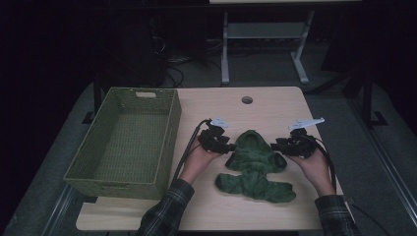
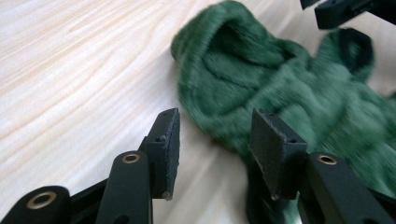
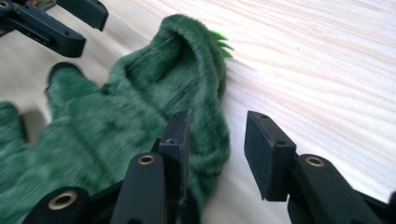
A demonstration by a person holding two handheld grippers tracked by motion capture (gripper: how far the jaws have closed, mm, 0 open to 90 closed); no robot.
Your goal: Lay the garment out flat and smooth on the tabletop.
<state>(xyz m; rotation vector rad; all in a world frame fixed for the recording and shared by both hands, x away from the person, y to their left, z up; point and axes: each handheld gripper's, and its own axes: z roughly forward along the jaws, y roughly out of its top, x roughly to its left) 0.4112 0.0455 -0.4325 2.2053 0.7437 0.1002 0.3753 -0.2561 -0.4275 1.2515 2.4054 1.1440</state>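
Dim lab: bare worktable [image 1: 275,105], floor cables [image 1: 172,66], metal stand legs [image 1: 225,54].

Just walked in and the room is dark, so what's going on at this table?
A person holds a gripper in each hand at a wooden table, working on a small green fleece garment lying flat. The left gripper and right gripper sit at opposite sides of its hooded end, both open with nothing held yet. An empty green woven basket stands on the left.
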